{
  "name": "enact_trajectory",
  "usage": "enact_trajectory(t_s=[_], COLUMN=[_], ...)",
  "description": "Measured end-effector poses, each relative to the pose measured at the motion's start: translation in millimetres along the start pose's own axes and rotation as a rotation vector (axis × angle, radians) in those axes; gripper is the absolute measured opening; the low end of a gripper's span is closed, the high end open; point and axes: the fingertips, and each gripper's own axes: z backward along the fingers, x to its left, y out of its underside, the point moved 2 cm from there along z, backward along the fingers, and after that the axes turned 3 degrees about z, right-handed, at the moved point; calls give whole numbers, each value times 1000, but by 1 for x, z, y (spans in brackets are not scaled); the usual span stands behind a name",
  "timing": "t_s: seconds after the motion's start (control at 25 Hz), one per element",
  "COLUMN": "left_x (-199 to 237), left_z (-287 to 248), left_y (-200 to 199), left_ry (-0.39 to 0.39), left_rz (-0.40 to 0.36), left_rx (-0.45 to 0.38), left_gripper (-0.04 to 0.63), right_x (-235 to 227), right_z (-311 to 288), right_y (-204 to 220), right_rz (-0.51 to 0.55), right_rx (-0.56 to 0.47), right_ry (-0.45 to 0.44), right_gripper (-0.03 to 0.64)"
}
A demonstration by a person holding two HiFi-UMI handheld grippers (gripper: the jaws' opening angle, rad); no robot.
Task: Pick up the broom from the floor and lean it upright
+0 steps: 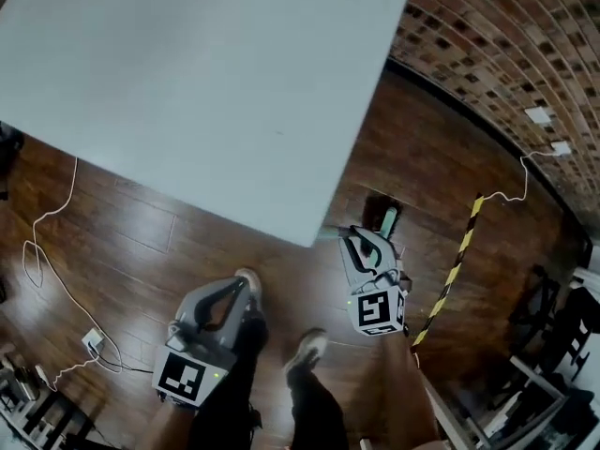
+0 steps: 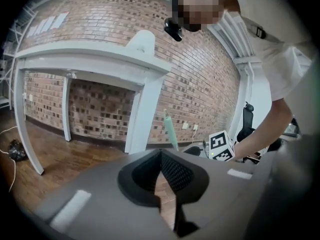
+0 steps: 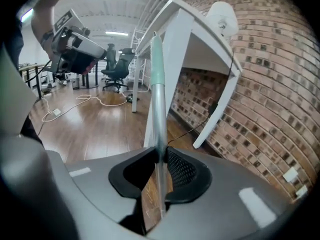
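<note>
Dark wood flooring (image 1: pixel 141 242) runs under a white table (image 1: pixel 206 82) to a brick wall (image 1: pixel 487 54), and the work sits just off the table's near corner. The right gripper (image 3: pixel 161 156) has its 2 jaws clamped on the broom handle (image 3: pixel 159 109) — a thin silver tube with a mint-green upper sleeve — with only the tube's width between the pads. From that grip the handle's long axis runs up and away, close to upright with a slight tilt, and its green end rises alongside the table's edge and leg. The brush end lies below the grip, out of sight in every view. The left gripper (image 2: pixel 160 156) is closed on nothing, tips together, and hangs well apart from the handle, further along the table's near edge beyond the person's legs. By my judgement the right hand alone carries the broom. The coming move turns on tipping the green end across to the table's edge — or on to the wall behind the table.
</note>
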Motion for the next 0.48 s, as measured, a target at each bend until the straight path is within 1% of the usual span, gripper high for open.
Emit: enact_trajectory(t_s=[0.16, 0.32, 0.4, 0.48], left_x=[-21, -30, -31, -32], left_z=[-11, -11, -11, -10], left_y=[-2, 6, 10, 13], left_ry=[7, 1, 1, 0], left_rz=[-35, -41, -44, -45], left_rx=[12, 37, 51, 58], left_gripper=[2, 2, 2, 2], right_x=[-37, -75, -93, -106], right_z=[0, -13, -21, -29], right_y=[-3, -17, -29, -44], right_rz=[-93, -183, -213, -222], right_rx=[-54, -107, -132, -141], right_ry=[51, 86, 104, 105], right_gripper=[87, 89, 89, 89])
